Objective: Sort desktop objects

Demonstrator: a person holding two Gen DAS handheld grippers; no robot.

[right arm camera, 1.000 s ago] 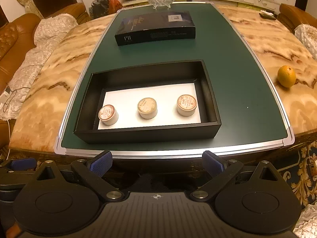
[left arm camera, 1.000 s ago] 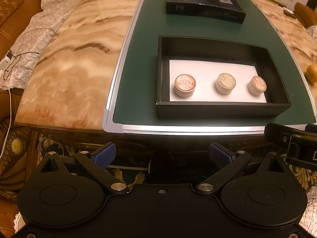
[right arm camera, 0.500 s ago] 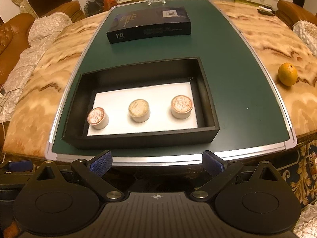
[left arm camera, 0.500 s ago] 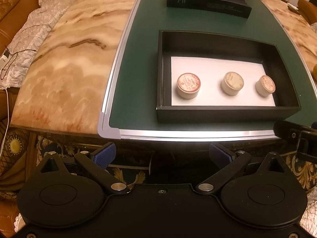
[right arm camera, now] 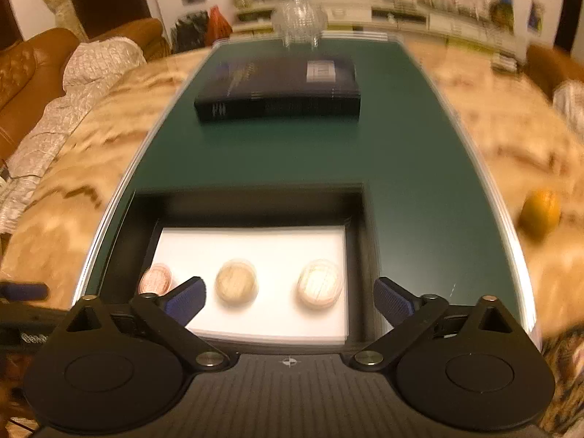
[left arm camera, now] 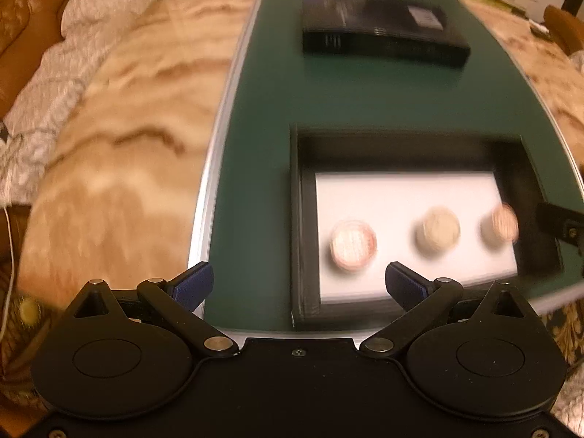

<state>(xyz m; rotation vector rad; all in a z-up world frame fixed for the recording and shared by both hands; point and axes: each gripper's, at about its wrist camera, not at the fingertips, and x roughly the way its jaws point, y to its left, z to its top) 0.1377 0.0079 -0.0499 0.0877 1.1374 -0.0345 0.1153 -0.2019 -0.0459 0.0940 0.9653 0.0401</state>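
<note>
Your left gripper (left arm camera: 298,281) has its fingers spread wide with nothing between them, hanging over the near edge of the green mat (left arm camera: 365,95) on the marble desk (left arm camera: 120,153). Your right gripper (right arm camera: 288,297) is just as wide and just as empty, poised over the near end of the black tray (right arm camera: 368,255). Inside that tray, on a white liner (right arm camera: 255,248), three small round jars stand in a row: the left jar (right arm camera: 156,278), the middle jar (right arm camera: 235,284) and the right jar (right arm camera: 320,286) (all blurred, so the labels can't be read). Beyond the tray a black box (right arm camera: 279,89) lies flat on the mat. An orange (right arm camera: 540,213) sits on the marble, well apart to the right.
</note>
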